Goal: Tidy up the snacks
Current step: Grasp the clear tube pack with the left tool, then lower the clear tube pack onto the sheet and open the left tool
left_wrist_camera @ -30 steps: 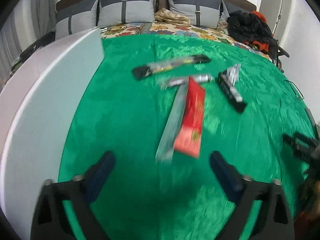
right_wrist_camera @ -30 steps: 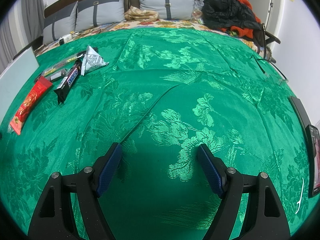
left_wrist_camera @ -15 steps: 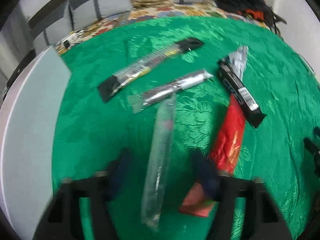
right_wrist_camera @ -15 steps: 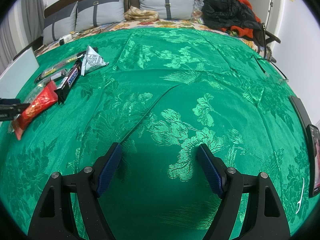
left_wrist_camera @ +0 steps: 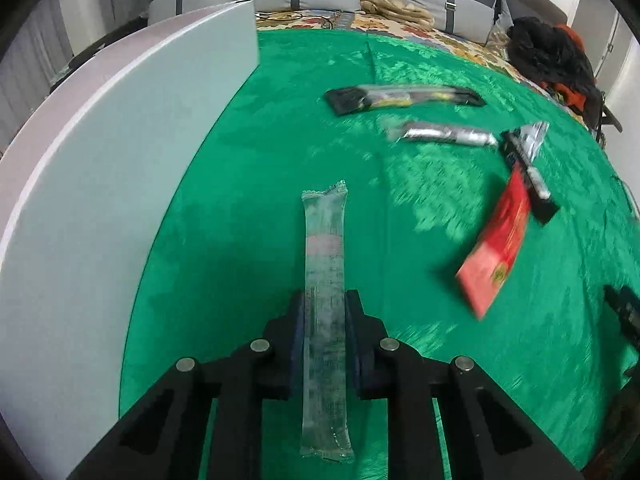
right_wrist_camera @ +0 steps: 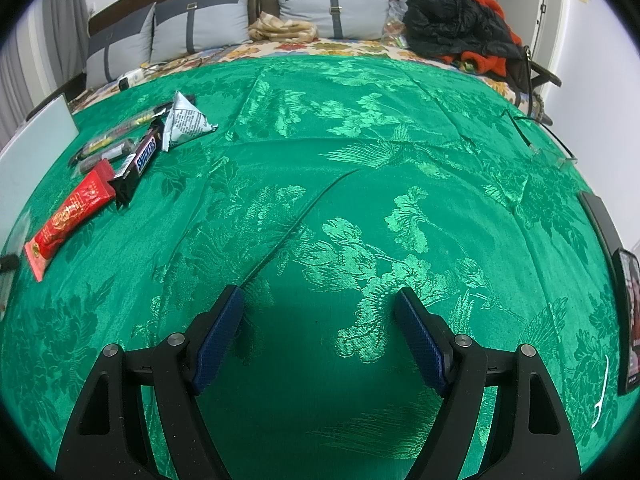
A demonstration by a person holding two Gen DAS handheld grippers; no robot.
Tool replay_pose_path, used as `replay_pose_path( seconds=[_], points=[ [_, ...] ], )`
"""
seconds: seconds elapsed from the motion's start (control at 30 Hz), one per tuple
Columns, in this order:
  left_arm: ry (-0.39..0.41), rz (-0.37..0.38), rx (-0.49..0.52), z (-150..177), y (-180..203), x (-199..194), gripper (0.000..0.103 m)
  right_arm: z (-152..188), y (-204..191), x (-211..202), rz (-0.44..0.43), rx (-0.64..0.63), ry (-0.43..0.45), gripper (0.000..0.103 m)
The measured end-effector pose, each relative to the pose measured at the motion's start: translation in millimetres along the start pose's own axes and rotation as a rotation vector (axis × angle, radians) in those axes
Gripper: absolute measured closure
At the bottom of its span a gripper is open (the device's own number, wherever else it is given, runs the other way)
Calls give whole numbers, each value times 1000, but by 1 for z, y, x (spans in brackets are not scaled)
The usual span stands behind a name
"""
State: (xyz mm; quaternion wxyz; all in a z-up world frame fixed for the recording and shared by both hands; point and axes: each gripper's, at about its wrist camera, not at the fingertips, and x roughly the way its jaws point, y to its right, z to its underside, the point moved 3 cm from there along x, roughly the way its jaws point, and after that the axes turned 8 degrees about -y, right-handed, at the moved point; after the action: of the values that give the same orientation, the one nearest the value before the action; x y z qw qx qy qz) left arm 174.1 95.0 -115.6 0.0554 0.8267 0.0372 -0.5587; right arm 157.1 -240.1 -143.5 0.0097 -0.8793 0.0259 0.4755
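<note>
My left gripper (left_wrist_camera: 325,312) is shut on a long clear snack packet (left_wrist_camera: 324,264) and holds it above the green cloth (left_wrist_camera: 256,184), next to a white box (left_wrist_camera: 100,184) on the left. A red packet (left_wrist_camera: 498,248), a Snickers bar (left_wrist_camera: 528,176), a silver bar (left_wrist_camera: 444,134) and a black-and-yellow bar (left_wrist_camera: 404,96) lie to the right. In the right wrist view the red packet (right_wrist_camera: 70,214), the Snickers bar (right_wrist_camera: 138,160) and a silver triangular pouch (right_wrist_camera: 184,122) lie far left. My right gripper (right_wrist_camera: 318,338) is open and empty over bare cloth.
Grey pillows (right_wrist_camera: 200,28) and a black-and-orange clothes pile (right_wrist_camera: 460,36) sit at the bed's head. A dark tablet or phone (right_wrist_camera: 628,312) lies at the right edge. The white box also shows in the right wrist view (right_wrist_camera: 36,136).
My left gripper has closed on the clear packet, lifted it and swung left toward the white box. The red packet has shifted. The right gripper has not moved.
</note>
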Motion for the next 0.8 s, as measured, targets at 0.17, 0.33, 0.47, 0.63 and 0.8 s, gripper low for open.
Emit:
replay_pose_path(
  seconds=[0.17, 0.33, 0.47, 0.63, 0.8],
  points=[
    [35, 3, 25, 2, 1, 4, 31, 0, 0, 0, -1, 1, 0, 22],
    [88, -28, 28, 5, -4, 10, 9, 0, 1, 0, -1, 1, 0, 22],
    [93, -36, 19, 6, -11, 13, 0, 0, 1, 0, -2, 1, 0, 22],
    [106, -41, 17, 5, -10, 15, 0, 0, 1, 0, -2, 1, 0, 22],
    [106, -41, 17, 5, -11, 15, 0, 0, 1, -1, -2, 1, 0, 22]
  ],
)
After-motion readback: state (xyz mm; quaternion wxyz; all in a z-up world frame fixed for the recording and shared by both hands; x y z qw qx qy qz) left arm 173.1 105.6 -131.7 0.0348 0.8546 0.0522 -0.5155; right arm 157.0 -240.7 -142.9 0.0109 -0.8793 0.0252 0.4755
